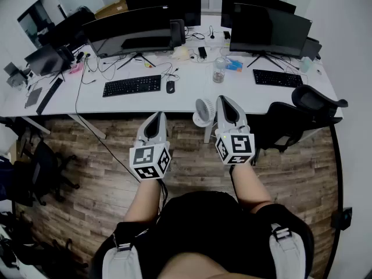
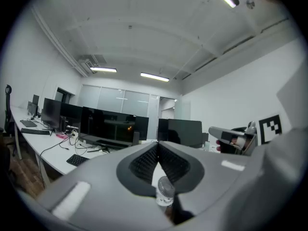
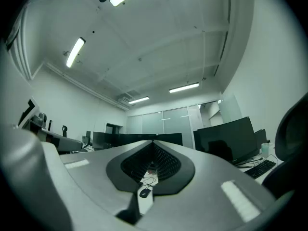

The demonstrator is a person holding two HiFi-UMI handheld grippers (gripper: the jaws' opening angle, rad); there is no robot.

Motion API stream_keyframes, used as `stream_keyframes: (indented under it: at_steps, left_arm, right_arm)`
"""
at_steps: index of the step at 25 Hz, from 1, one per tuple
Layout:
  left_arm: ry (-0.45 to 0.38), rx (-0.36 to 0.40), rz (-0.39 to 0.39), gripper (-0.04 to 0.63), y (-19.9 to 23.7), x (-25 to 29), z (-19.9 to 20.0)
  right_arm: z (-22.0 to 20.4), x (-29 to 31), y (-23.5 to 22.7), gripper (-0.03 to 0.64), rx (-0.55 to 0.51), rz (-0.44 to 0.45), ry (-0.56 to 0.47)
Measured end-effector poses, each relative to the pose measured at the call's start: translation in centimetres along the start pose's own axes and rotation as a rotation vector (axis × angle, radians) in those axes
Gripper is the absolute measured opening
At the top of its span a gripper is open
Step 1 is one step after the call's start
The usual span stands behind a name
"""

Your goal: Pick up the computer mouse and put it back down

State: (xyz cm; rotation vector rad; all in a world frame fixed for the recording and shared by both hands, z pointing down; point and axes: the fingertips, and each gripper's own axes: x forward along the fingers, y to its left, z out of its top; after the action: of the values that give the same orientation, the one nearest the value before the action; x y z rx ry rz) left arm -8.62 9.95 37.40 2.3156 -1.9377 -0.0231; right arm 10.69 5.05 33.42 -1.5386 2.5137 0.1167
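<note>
Straight ahead, past a strip of wood floor, one long white desk runs from edge to edge. You hold two tongs, both out over the floor. Your left gripper is pressed together and pinches nothing; its tip stops just short of the desk's near edge. Your right gripper is likewise closed and empty, its tip reaching over that edge.

Counted left to right on the desk: one left keyboard, one computer mouse, one small white fan, one clear jar, one right keyboard. Two wide monitors stand nearest you, the left monitor and the right monitor, with more behind.

The computer mouse lies flat just right of the left keyboard, apart from it, with bare desktop in front of it and to its right. It sits farther in than both tips, between their lines, nearer the left gripper, touching neither. The fan stands at the near edge between the tips, just beside the right one. One black chair crowds the desk's right end.
</note>
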Motion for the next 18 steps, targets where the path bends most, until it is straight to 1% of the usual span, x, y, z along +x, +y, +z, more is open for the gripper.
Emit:
stream_keyframes:
  at_steps: [4,8,11,15,18]
  left_arm:
    - [-0.008,0.009,0.016,0.055,0.2,-0.5,-0.2]
    - [-0.005,0.002,0.030,0.055,-0.6,-0.5,-0.9]
    - [-0.018,-0.017,0.040,0.055,-1.4,-0.3,-1.4]
    - [-0.023,0.009,0.067,0.055,-2.0,0.3,-1.9]
    - [-0.018,0.012,0.072,0.055,-1.8,1.1,-2.4]
  right_arm:
    - [-0.1,-0.2,-0.1,-0.003,-0.013,-0.011,0.003]
    - [-0.9,-0.7,-1.3,-0.003,-0.005,-0.014,0.023]
    - [-1.4,-1.0,-1.9,-0.003,-0.015,0.013,0.033]
    - [-2.4,-1.1,-2.4,-0.003,-0.008,0.050,0.045]
    - [-3.4,-0.5,-3.0,-0.003,-0.015,0.047,0.058]
